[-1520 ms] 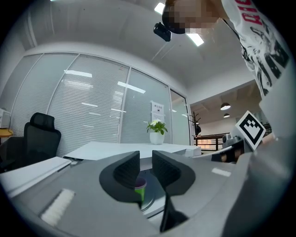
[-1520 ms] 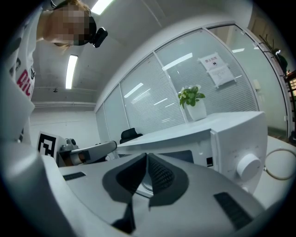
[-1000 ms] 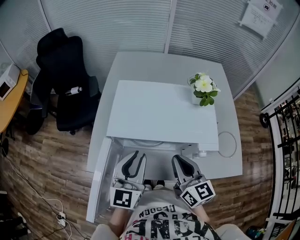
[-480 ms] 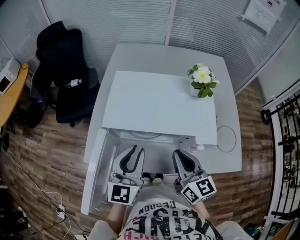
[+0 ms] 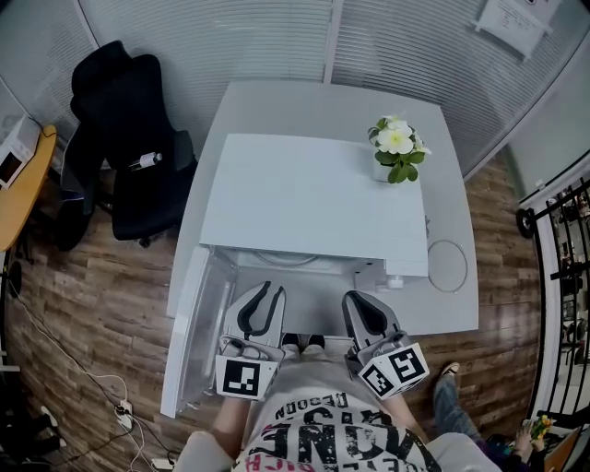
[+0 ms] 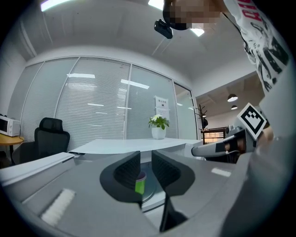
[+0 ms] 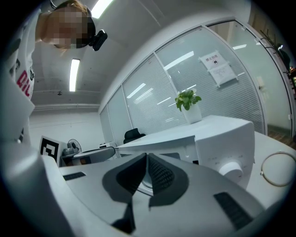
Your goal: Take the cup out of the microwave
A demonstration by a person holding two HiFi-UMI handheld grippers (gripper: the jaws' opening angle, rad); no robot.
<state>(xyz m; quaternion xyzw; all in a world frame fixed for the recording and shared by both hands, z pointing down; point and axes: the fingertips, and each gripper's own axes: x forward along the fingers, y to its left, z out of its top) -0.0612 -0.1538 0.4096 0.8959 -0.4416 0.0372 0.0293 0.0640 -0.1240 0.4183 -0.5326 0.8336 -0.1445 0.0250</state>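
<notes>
As the green cup (image 6: 139, 184) sits inside the microwave (image 5: 313, 203), it is framed, seemingly untouched, by the parted jaws of the left gripper (image 6: 146, 157), which have just been closed a little. The right gripper (image 7: 146, 161) is clenched and empty.

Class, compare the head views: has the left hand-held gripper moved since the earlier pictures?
No; the left hand-held gripper stays just before the white box-shaped microwave's open front.

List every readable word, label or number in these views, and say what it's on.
No text reads cleanly enough to quote.
Shirt: large print, upside down and cut off at the frame edge, not reliably readable.
Notice on the glass wall: too small to read.
Microwave panel near the knob: faint marks, blurred.
Marker cubes: square patterns only, no letters.
</notes>
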